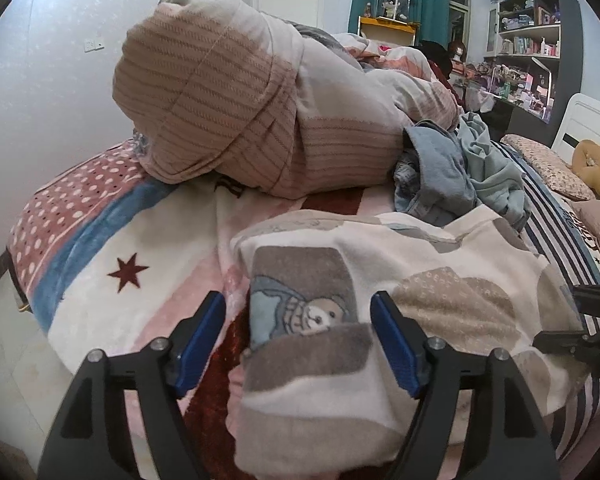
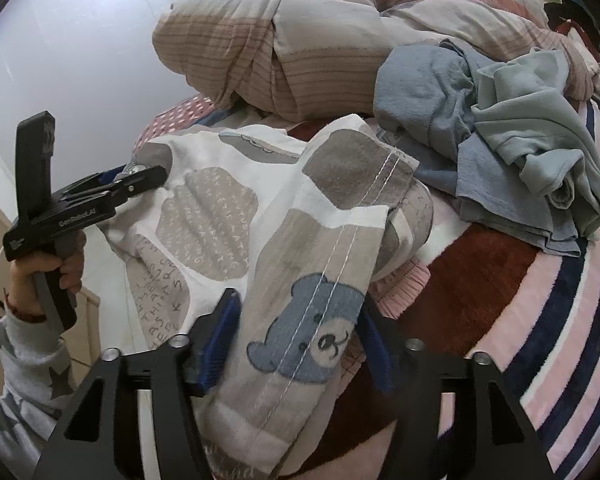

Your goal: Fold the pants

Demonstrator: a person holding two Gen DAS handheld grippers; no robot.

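Observation:
The pants [image 1: 420, 280] are white fleece with grey and beige patches and a blue bear print. They lie on the bed blanket, partly folded. My left gripper [image 1: 300, 340] is open, its blue pads either side of a folded pants edge. It also shows in the right wrist view [image 2: 140, 184], at the pants' far left edge. My right gripper [image 2: 300, 344] is open, with a bear-print pants leg [image 2: 312, 320] lying between its pads. Part of it shows at the right edge of the left wrist view [image 1: 588, 320].
A big rolled striped duvet [image 1: 228, 92] lies behind the pants. A heap of blue clothes [image 2: 500, 132] sits to the right. The striped and starred blanket [image 1: 112, 272] covers the bed; its left edge drops to the floor. Shelves [image 1: 532, 40] stand at the far right.

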